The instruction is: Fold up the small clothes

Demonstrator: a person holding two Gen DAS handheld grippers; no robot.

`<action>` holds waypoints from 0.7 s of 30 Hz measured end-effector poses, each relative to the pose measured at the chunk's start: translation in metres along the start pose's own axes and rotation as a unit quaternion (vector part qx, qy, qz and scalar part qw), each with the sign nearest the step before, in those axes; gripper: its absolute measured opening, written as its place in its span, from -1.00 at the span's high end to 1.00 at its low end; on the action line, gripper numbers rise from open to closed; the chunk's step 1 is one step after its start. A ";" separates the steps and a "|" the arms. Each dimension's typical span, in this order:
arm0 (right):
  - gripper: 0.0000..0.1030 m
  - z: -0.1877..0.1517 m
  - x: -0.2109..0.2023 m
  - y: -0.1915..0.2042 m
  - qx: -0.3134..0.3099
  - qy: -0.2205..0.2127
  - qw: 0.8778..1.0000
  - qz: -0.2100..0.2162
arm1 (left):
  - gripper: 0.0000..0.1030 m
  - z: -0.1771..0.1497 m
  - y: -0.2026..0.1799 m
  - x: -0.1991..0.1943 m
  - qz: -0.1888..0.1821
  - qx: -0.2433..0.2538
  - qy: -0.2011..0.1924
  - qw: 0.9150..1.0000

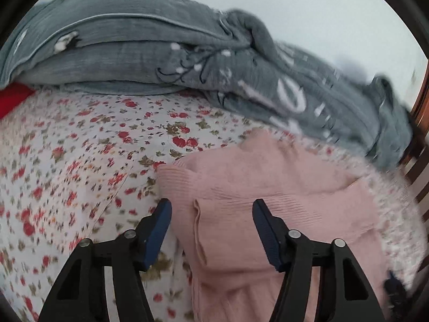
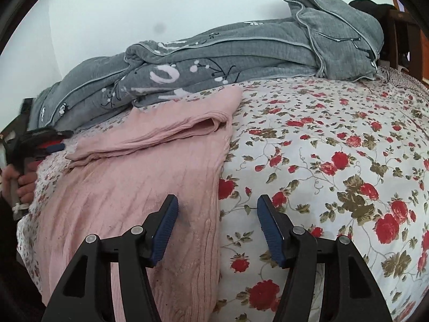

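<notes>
While a pink knit (image 2: 139,171) lies partly folded on the floral bedspread (image 2: 335,145), near a grey quilt (image 2: 219,61) against the far white wall (image 2: 134,8), both the left gripper (image 1: 211,209) and right gripper (image 2: 217,206) stand half open, holding nothing.

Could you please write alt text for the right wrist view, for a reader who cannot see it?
The right tongs hang open over the right edge of a pink knit garment, partly folded on a red-flowered bedsheet. A grey quilt is bunched along the wall behind, and a hand with the left tongs shows at far left.
</notes>
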State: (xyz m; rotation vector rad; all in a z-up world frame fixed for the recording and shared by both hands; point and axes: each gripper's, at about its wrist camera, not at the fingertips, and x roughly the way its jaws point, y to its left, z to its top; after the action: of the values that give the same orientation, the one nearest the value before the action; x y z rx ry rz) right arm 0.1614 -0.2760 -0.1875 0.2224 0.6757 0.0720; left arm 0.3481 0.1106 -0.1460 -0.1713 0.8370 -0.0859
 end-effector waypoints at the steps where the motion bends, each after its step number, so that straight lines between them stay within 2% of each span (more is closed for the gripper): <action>1: -0.18 0.000 0.000 0.000 0.001 0.000 1.000 0.001 | -0.01 0.002 -0.003 0.006 0.009 0.009 0.007 1.000; 4: -0.18 -0.001 0.000 0.004 -0.013 0.001 1.000 -0.010 | 0.16 0.000 -0.007 0.025 0.026 0.024 0.039 0.999; 7: -0.18 -0.003 -0.001 0.007 -0.019 0.000 1.000 -0.017 | 0.35 -0.007 -0.003 0.031 0.032 0.017 0.054 0.998; 10: -0.18 -0.003 -0.002 0.005 -0.014 -0.001 1.000 -0.010 | 0.68 -0.011 0.004 0.023 0.008 0.002 0.040 0.999; 11: -0.18 -0.003 -0.002 0.004 -0.012 -0.001 1.000 -0.008 | 0.90 -0.010 0.008 0.017 -0.002 -0.008 0.029 1.000; 13: -0.18 -0.003 -0.002 0.004 -0.010 -0.001 1.000 -0.006 | 0.89 -0.005 0.013 0.007 -0.031 -0.027 0.008 0.999; 16: -0.18 -0.003 -0.002 0.004 -0.010 -0.002 1.000 -0.006 | 0.89 0.002 0.027 -0.014 -0.082 -0.079 -0.024 0.993; 18: -0.18 -0.003 -0.002 0.004 -0.010 -0.001 1.000 -0.005 | 0.89 -0.002 0.029 -0.006 -0.061 -0.086 -0.004 0.994; 21: -0.18 -0.003 -0.002 0.003 -0.009 -0.001 1.000 -0.003 | 0.88 -0.017 0.024 0.012 -0.029 -0.067 0.032 0.997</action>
State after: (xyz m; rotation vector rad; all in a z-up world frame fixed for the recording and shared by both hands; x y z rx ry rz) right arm 0.1581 -0.2725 -0.1880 0.2027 0.6727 0.0713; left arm 0.3440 0.1307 -0.1702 -0.3213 0.9028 -0.0904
